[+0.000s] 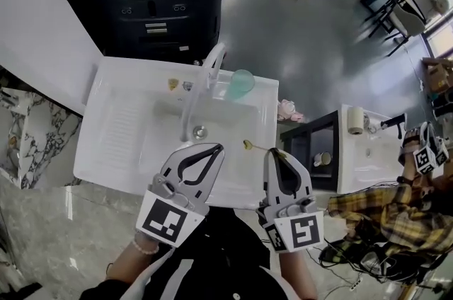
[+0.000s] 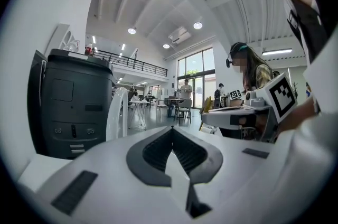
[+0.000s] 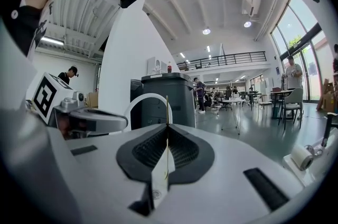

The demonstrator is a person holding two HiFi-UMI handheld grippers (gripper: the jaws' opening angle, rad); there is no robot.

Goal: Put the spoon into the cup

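Note:
A teal cup [image 1: 241, 84] lies tipped on the far rim of the white sink [image 1: 127, 129]. A gold spoon [image 1: 253, 146] hangs over the basin, bowl to the left, its handle pinched at the tip of my right gripper [image 1: 277, 152]. In the right gripper view the jaws of the right gripper [image 3: 167, 126] are shut and the thin gold spoon handle [image 3: 167, 108] sticks up from between them. My left gripper [image 1: 216, 148] hovers over the basin's near side, left of the spoon. In the left gripper view the left gripper [image 2: 171, 129] is shut with nothing between its jaws.
A white faucet [image 1: 202, 83] arches over the basin, with the drain [image 1: 199, 131] below it. Small items [image 1: 173, 84] sit on the back ledge. A dark cabinet [image 1: 152, 1] stands behind. At the right are a second white unit [image 1: 368, 157], a paper roll [image 1: 355, 120] and another person [image 1: 389, 214].

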